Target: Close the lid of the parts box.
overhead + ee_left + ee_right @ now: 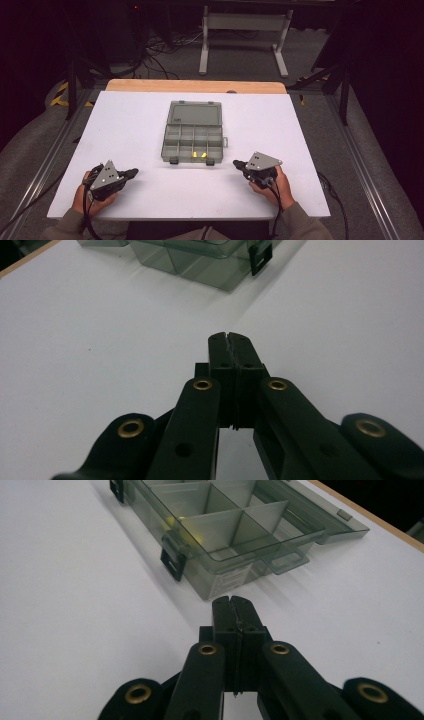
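Just one organiser box, two grippers.

The high view looks steeply down from above the person's side. Each gripper view skims low across the surface; all three share the box, upper frame.

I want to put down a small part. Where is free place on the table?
Bare white table lies left and right of the organizer box, and in front of it between the left gripper and right gripper. Only the centre is occupied.
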Action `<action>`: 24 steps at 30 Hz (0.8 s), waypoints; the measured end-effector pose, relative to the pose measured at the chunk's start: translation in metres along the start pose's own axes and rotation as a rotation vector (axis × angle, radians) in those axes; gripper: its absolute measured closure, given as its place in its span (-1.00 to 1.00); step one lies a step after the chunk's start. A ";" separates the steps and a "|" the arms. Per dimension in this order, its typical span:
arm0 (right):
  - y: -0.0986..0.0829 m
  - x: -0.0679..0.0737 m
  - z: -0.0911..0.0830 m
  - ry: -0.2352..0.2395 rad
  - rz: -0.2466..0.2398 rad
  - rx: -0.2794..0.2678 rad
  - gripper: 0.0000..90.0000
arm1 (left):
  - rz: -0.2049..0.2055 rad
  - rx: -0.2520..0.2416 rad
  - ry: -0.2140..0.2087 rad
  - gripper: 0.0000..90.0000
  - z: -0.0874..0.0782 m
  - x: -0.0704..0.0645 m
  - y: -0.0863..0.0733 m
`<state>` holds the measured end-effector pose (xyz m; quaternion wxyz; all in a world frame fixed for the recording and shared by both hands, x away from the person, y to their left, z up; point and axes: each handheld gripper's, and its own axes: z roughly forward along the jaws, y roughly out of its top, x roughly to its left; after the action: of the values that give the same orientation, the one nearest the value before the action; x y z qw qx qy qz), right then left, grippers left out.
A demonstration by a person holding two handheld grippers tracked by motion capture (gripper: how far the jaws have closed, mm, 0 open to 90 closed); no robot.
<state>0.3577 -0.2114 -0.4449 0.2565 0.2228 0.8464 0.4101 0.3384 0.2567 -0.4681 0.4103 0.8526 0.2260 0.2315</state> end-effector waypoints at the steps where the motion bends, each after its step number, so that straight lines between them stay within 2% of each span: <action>1: 0.000 -0.001 0.000 -0.003 0.002 0.000 1.00 | 0.000 0.000 0.000 0.99 0.000 0.000 0.000; 7: 0.000 -0.012 -0.001 -0.020 0.037 -0.006 1.00 | 0.025 0.024 0.004 0.99 0.010 0.016 0.009; 8: 0.000 -0.016 0.001 -0.026 0.039 0.003 1.00 | 0.017 0.029 0.017 0.99 0.015 0.026 0.011; 10: 0.002 -0.021 0.003 -0.040 0.031 0.020 1.00 | -0.001 0.026 0.013 0.99 0.018 0.037 0.014; 11: 0.003 -0.024 0.005 -0.044 0.032 0.024 1.00 | -0.001 0.026 0.013 0.99 0.018 0.037 0.014; 12: 0.004 -0.028 0.006 -0.047 0.036 0.028 1.00 | 0.003 0.031 0.023 0.99 0.021 0.046 0.018; 13: 0.005 -0.032 0.008 -0.050 0.044 0.030 1.00 | 0.003 0.031 0.023 0.99 0.021 0.046 0.018; 14: 0.006 -0.037 0.009 -0.048 0.057 0.029 1.00 | 0.003 0.028 0.023 0.99 0.024 0.054 0.025; 15: 0.006 -0.037 0.009 -0.048 0.057 0.029 1.00 | 0.003 0.028 0.023 0.99 0.024 0.054 0.025; 16: 0.009 -0.045 0.012 -0.077 0.042 0.018 1.00 | 0.010 0.035 0.025 0.99 0.028 0.061 0.032; 17: 0.009 -0.045 0.012 -0.077 0.042 0.018 1.00 | 0.010 0.035 0.025 0.99 0.028 0.061 0.032; 19: 0.013 -0.050 0.015 -0.103 0.016 0.037 1.00 | 0.021 0.034 0.030 0.99 0.033 0.069 0.043; 22: 0.023 -0.062 0.019 -0.111 0.023 0.050 1.00 | 0.022 0.027 0.025 0.99 0.039 0.076 0.055; 24: 0.031 -0.074 0.021 -0.119 0.041 0.062 1.00 | 0.039 0.034 0.038 0.98 0.043 0.082 0.065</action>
<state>0.4332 -0.2249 -0.4124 0.2907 0.2721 0.8373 0.3748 0.4408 0.2418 -0.4230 0.3868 0.8592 0.2209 0.2519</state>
